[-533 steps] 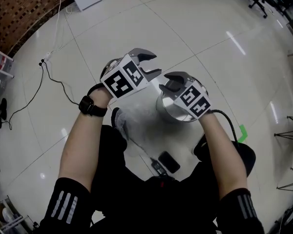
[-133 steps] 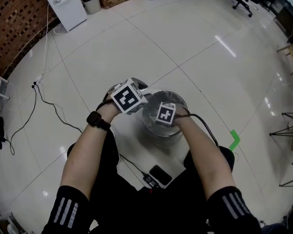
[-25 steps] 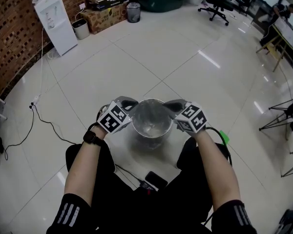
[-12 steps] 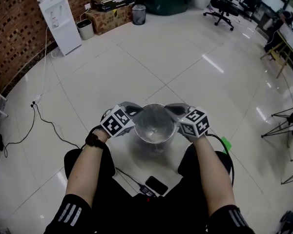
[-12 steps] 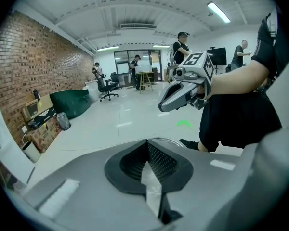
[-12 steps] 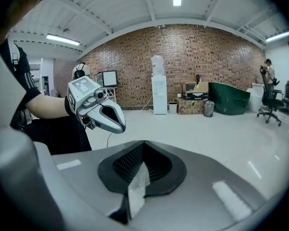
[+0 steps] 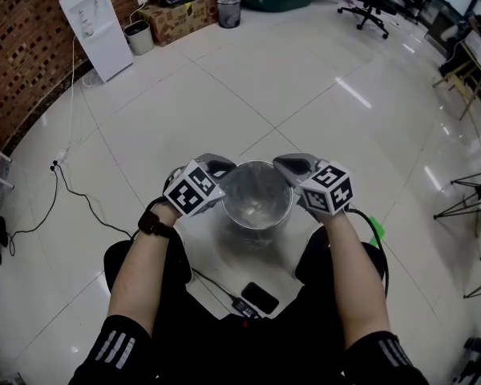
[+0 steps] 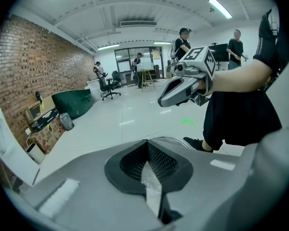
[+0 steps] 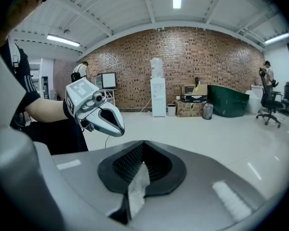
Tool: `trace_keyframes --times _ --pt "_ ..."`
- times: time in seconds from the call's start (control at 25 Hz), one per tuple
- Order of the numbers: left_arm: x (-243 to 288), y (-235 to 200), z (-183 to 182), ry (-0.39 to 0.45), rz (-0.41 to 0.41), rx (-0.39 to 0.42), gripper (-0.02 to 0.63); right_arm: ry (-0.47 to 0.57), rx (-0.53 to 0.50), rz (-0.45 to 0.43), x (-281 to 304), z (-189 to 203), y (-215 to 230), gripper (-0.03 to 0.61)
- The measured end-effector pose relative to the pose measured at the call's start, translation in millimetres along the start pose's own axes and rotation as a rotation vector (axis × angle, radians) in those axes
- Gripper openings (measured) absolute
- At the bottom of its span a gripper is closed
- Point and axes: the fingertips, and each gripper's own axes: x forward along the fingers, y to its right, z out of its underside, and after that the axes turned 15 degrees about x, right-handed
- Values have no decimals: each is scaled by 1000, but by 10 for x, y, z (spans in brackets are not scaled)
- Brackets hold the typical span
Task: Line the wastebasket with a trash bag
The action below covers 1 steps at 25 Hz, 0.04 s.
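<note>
Your round, shiny metal wastebasket (image 7: 256, 215) stands on the white tiled floor (image 7: 305, 70), squarely between the two tools. The left gripper (image 7: 223, 167) is at the wastebasket's left rim and the right gripper (image 7: 284, 164) at its right rim, both about equally near. Each has its jaws closed on a fold of the thin clear plastic trash bag (image 8: 151, 189). The line between the two grips runs straight across the wastebasket's mouth, so I judge that you next draw each edge outward and down over its own side of the rim.
</note>
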Motion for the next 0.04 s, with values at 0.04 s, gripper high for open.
trace_keyframes --times 0.04 --pt "-4 -13 19 -6 -3 5 -6 4 3 -1 1 -10 4 6"
